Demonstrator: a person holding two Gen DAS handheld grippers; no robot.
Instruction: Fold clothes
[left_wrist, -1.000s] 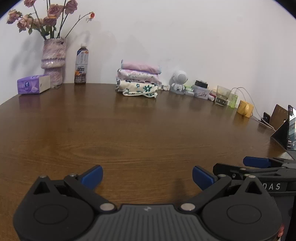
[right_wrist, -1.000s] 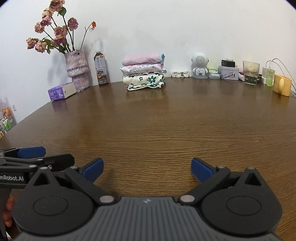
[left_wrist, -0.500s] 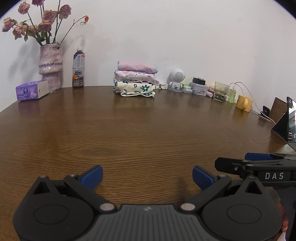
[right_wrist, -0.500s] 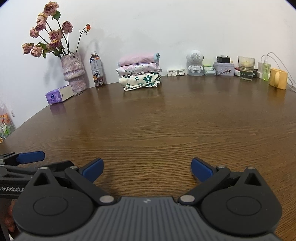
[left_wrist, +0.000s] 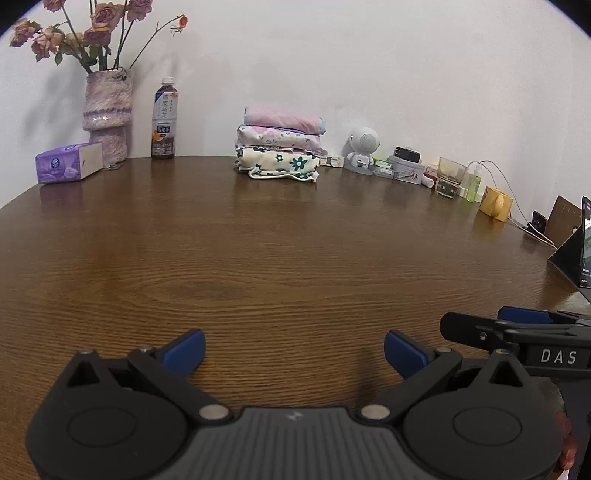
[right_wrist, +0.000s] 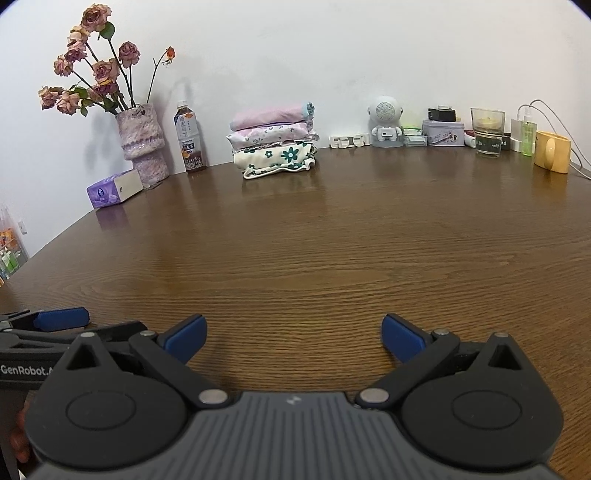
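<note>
A stack of three folded clothes (left_wrist: 279, 149) sits at the far edge of the wooden table (left_wrist: 258, 258), against the wall, between a tea bottle (left_wrist: 164, 120) and a small robot figurine (left_wrist: 364, 149). Left tongs (left_wrist: 293, 350) and right tongs (right_wrist: 291, 338) hover low near the table's front, both spread wide and holding nothing.

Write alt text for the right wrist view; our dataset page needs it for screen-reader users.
The open right gripper hovers empty over a bare wooden table. A stack of folded clothes sits at the far edge by the wall, between a tea bottle with a vase of dried roses and a small white robot figure. The left gripper shows at lower left.
</note>
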